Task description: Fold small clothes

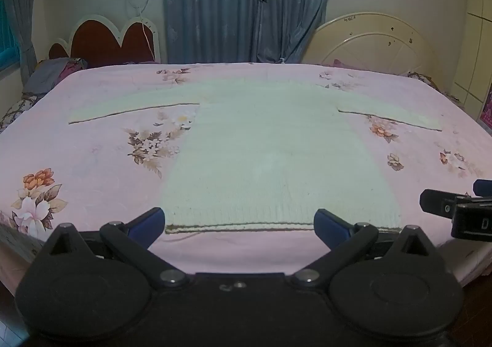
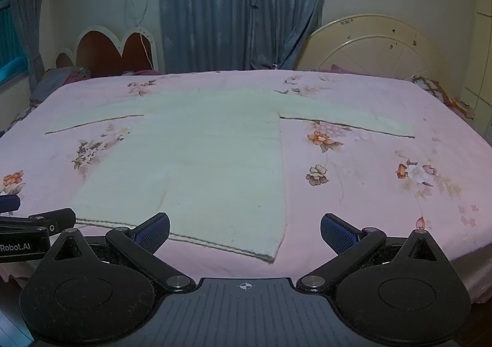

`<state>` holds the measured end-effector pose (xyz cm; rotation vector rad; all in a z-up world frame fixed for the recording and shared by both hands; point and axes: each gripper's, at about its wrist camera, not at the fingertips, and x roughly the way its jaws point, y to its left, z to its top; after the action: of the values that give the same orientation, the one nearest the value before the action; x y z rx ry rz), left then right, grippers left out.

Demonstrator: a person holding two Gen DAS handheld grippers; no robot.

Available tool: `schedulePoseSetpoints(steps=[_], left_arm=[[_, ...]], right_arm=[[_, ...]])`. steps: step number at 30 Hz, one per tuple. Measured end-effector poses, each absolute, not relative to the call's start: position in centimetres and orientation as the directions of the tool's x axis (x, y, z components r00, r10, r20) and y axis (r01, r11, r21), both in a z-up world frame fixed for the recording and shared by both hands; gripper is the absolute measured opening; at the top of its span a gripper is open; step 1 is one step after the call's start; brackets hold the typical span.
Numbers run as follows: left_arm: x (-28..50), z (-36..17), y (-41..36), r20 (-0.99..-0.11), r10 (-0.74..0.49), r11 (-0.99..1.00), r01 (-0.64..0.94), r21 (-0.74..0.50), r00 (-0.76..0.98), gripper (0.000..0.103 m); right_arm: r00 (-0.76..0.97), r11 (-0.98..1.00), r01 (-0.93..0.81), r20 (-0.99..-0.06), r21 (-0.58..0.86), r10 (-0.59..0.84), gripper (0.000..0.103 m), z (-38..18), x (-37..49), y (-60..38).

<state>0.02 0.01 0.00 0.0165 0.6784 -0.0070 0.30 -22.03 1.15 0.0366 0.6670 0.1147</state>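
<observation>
Both hand-held grippers hover at the near edge of the bed [image 1: 92,144], jaws spread wide and holding nothing: the left hand-held gripper [image 1: 240,222] faces the hem of the pale sweater [image 1: 264,147], the right hand-held gripper [image 2: 245,231] its near right corner. This sweater lies flat mid-bed on the pink floral sheet, sleeves stretched toward the left and right edges.
</observation>
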Motion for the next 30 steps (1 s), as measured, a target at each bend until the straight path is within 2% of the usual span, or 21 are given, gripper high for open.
schedulePoseSetpoints(steps=[30], left_arm=[[-0.05, 0.52, 0.26, -0.63, -0.003, 1.0, 0.015, 0.014, 0.776, 0.103]], right_arm=[[0.78, 0.992, -0.097, -0.613, 0.078, 0.124, 0.103, 1.57, 0.46, -21.64]])
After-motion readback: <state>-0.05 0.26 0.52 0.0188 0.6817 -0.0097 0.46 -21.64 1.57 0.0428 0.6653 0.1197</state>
